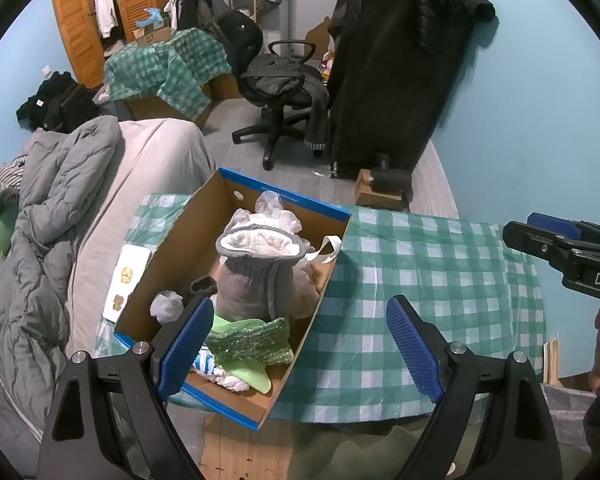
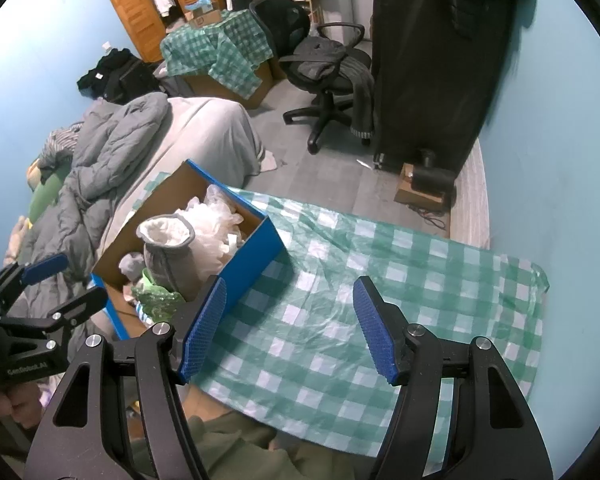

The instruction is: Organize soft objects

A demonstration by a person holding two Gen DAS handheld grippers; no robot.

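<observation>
A blue cardboard box stands on the left side of the green checked tablecloth. Inside it are a grey fleece-lined boot, a green knitted piece, crumpled clear plastic and a white cloth. My left gripper is open and empty, just above the box's near end. My right gripper is open and empty over the bare cloth, right of the box.
A bed with a grey duvet lies left of the table. A black office chair and a tall black covered rack stand behind. A small box with a black object sits on the floor.
</observation>
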